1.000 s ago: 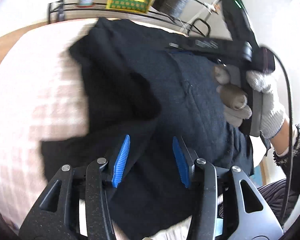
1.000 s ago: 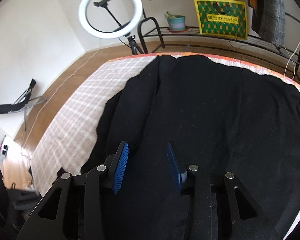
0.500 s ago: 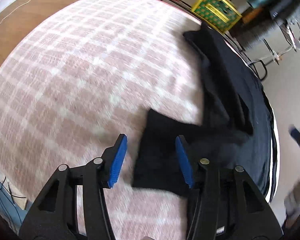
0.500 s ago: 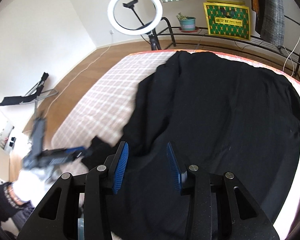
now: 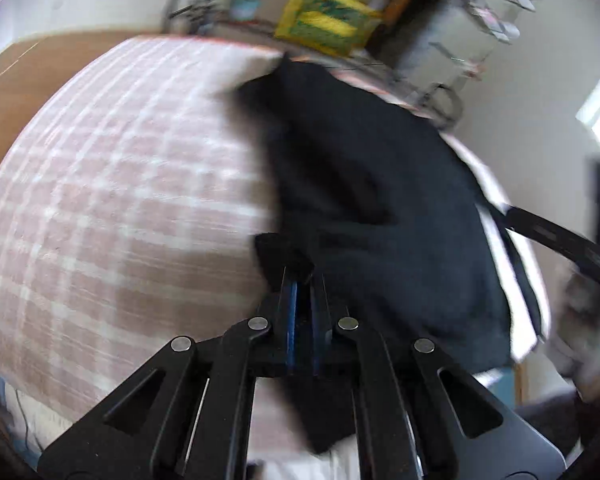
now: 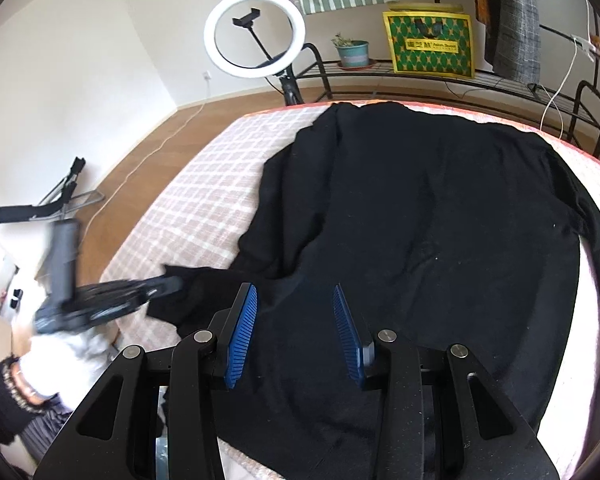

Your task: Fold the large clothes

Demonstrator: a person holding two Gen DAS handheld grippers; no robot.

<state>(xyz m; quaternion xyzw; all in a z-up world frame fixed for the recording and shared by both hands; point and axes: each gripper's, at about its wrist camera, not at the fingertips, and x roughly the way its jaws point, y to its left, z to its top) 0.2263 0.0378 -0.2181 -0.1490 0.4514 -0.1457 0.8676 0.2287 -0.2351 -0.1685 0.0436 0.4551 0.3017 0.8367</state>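
Right wrist view: a large black knit garment (image 6: 428,216) lies spread over a bed covered in a pink-and-white checked sheet (image 6: 204,200). The garment fills the middle and right of the bed; its right edge hangs close to the bed's right side, while a broad strip of bare checked sheet stays free along the left. Beyond the left edge of the bed is open wooden floor (image 6: 148,136). At the near left, a sleeve end (image 6: 192,292) sticks out from the garment's body onto the sheet.

The right gripper (image 6: 296,332) hovers above the garment's near part, its blue ribbed fingers (image 6: 242,332) standing partly apart with nothing between them and no contact with the cloth. The left gripper (image 6: 168,286), blurred, reaches in from the left in a white-gloved hand (image 6: 60,352), its tip at the sleeve end. In the left wrist view the left gripper's (image 5: 303,284) fingers have come together, pinching the edge of the black sleeve (image 5: 284,252); the cloth bunches up just ahead of them.

Behind the bed's far edge stand a white ring light on a stand (image 6: 254,34), a black metal rack (image 6: 420,74) carrying a small potted plant (image 6: 352,52) and a yellow-and-green patterned bag (image 6: 430,44), and hanging clothes at the upper right. A folded black stand (image 6: 40,208) lies on the floor to the left, clear of the bed.
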